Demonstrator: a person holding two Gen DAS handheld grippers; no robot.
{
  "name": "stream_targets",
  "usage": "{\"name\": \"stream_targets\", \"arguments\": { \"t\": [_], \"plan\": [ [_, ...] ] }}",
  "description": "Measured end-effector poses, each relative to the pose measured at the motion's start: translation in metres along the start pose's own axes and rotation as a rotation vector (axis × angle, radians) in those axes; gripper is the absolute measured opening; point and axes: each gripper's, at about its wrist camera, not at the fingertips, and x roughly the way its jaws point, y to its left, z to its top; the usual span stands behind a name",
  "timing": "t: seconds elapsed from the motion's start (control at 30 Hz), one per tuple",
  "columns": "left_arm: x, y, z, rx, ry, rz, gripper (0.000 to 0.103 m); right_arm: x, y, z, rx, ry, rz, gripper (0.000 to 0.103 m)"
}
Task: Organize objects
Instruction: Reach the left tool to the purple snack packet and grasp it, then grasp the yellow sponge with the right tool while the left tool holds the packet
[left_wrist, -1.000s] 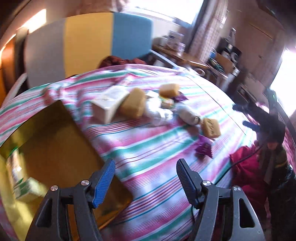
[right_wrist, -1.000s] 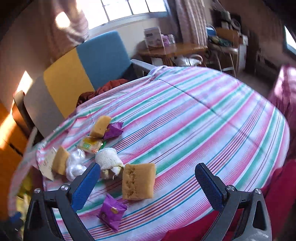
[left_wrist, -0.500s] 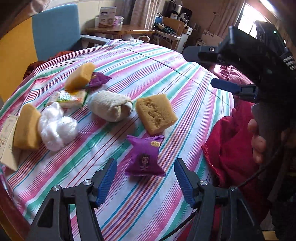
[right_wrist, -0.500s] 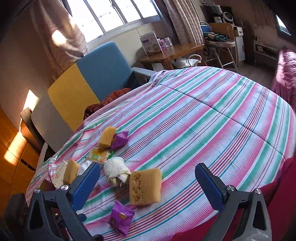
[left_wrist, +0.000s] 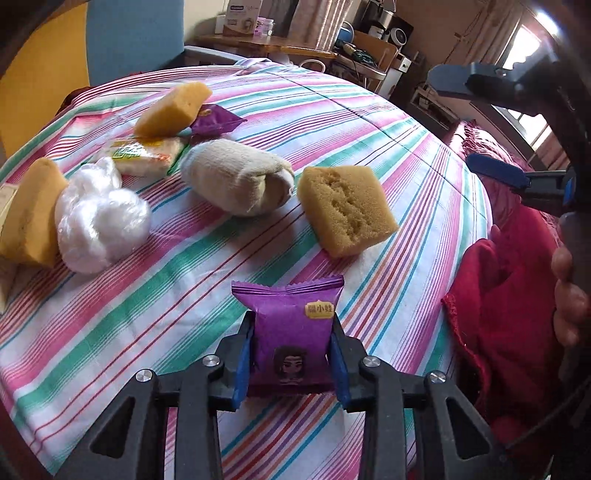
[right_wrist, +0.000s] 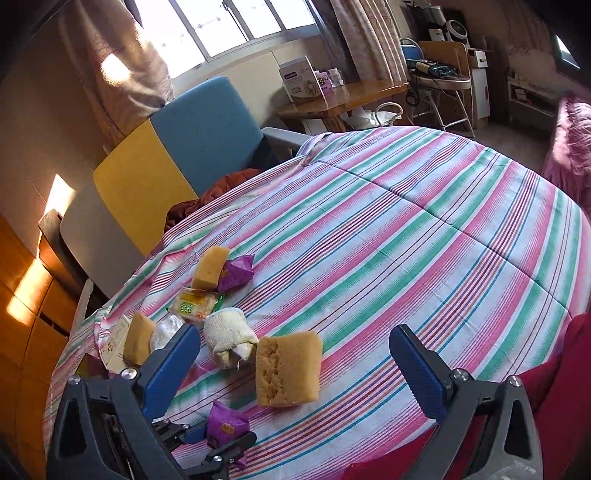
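Nearby, on the striped cloth (left_wrist: 369, 122), left to right: a yellow sponge (left_wrist: 27, 210) cut off at the frame edge, a crumpled clear plastic bag (left_wrist: 99, 218), a rolled cream sock (left_wrist: 236, 181), then a second sponge (left_wrist: 345, 208). Closest, the left gripper (left_wrist: 291, 356) has just closed on a purple snack packet (left_wrist: 291, 332), pads pressing its sides. The right gripper (right_wrist: 295, 369) hangs wide apart, holding nothing. Another purple packet (left_wrist: 214, 120) hides partly behind a third sponge (left_wrist: 173, 109).
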Motion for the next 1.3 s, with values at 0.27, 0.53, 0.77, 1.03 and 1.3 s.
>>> {"name": "stream_targets", "arguments": {
  "t": [0.27,0.53,0.77,1.03,1.3],
  "plan": [
    [-0.023,0.017,-0.039,-0.067,-0.066,0.012,0.035,0.011,0.006,-0.002,-0.039,0.051,-0.056,0.103],
    [-0.022,0.018,-0.044,-0.085,-0.102,-0.002,0.035,0.025,0.019,-0.007,-0.114,0.121,-0.118,0.103],
    [-0.022,0.021,-0.046,-0.103,-0.120,-0.013,0.036,0.045,0.035,-0.016,-0.195,0.219,-0.132,0.103],
    [-0.022,0.024,-0.048,-0.120,-0.139,-0.029,0.036,0.067,0.036,-0.023,-0.185,0.308,-0.155,0.103],
    [-0.023,0.024,-0.047,-0.124,-0.146,-0.028,0.036,0.080,0.040,-0.027,-0.189,0.352,-0.144,0.103]
  ]
}}
